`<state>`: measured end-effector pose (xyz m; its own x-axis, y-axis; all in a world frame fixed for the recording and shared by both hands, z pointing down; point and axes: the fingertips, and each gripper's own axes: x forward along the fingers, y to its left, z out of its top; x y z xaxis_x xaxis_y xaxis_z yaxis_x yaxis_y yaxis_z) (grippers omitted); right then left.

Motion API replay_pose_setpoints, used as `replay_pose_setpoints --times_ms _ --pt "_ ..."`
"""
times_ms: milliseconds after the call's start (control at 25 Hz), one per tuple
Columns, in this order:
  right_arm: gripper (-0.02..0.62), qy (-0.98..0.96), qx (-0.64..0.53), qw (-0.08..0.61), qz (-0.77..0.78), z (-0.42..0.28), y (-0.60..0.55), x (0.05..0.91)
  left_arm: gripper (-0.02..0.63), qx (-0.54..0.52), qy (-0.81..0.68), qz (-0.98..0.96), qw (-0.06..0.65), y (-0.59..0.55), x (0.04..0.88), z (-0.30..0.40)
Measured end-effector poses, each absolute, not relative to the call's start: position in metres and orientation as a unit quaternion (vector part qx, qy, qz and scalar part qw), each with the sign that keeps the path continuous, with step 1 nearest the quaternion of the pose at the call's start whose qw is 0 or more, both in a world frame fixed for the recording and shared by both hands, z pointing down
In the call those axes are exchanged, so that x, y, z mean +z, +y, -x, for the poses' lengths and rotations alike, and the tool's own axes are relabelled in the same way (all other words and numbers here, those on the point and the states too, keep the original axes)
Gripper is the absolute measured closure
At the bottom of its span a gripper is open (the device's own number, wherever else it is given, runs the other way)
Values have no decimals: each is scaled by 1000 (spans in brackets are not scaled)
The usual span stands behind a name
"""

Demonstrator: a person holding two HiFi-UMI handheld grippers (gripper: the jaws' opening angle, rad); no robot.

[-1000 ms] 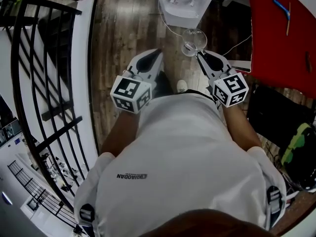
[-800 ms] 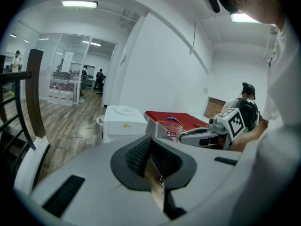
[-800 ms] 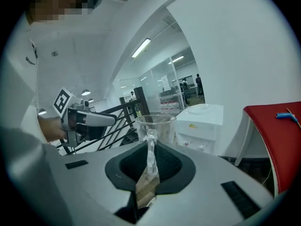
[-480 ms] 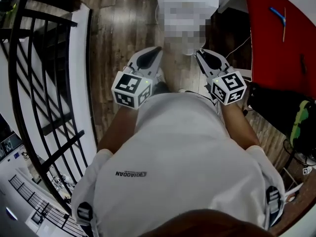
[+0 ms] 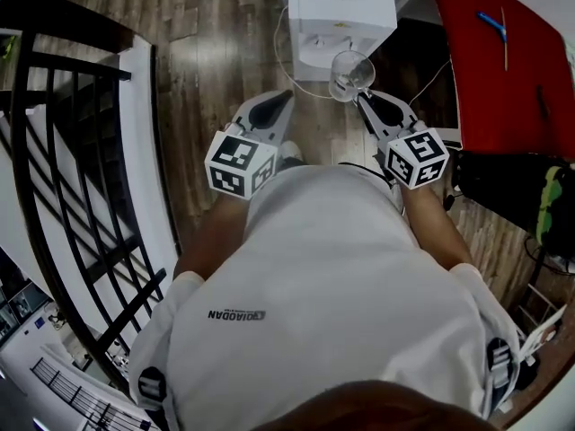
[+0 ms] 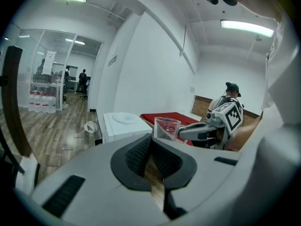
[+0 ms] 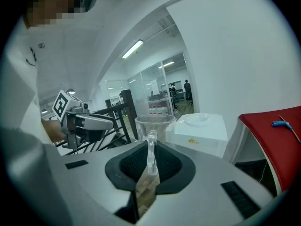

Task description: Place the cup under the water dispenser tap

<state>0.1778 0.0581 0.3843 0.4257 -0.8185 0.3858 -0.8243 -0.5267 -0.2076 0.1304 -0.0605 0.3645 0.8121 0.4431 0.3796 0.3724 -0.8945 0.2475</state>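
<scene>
While the person stood on the wooden floor (image 5: 207, 52), the scene contained one cup (image 5: 350, 72), one water dispenser (image 5: 341, 12) and two grippers. One red tabletop (image 5: 503, 70) lay to the right, carrying one blue item (image 5: 490, 21). One black railing (image 5: 63, 178) ran along the left.

The right gripper (image 5: 364, 99) was clenched on the handle of the cup. In the right gripper view the clear handle stood pinched between the jaws of the right gripper (image 7: 150, 160), with the cup (image 7: 153, 125) body just beyond them. The left gripper (image 5: 287, 95) was closed with nothing between its jaws. In the left gripper view the left gripper (image 6: 151, 147) showed its pads meeting at the tips.

The cup was upright, with its long axis vertical and its mouth facing up. Its handle pointed back toward the person. It was held above the floor, close against the front of the water dispenser and toward that unit's right side. Whether it sat beneath a tap could not be determined.

Compared with one second earlier, the cup stood nearer the dispenser front. The grasp was unchanged.
</scene>
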Motion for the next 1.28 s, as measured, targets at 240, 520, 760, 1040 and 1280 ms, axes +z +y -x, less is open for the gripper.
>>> replay_pose_setpoints --times_ms 240,520,760,1040,1280 --pt "548 -461 231 8 -856 -184 40 396 611 214 256 -939 84 -69 371 -142" --pt "548 -447 242 14 -861 -190 37 402 611 217 274 -932 92 -73 380 -154" --pt "548 -447 257 19 -857 -205 42 420 611 229 261 -933 99 -74 397 -167" --pt "548 -454 266 37 -850 -236 41 464 611 246 242 -931 118 -73 420 -187" --pt "548 -458 284 55 -841 -255 40 521 611 292 229 -922 109 -69 473 -203"
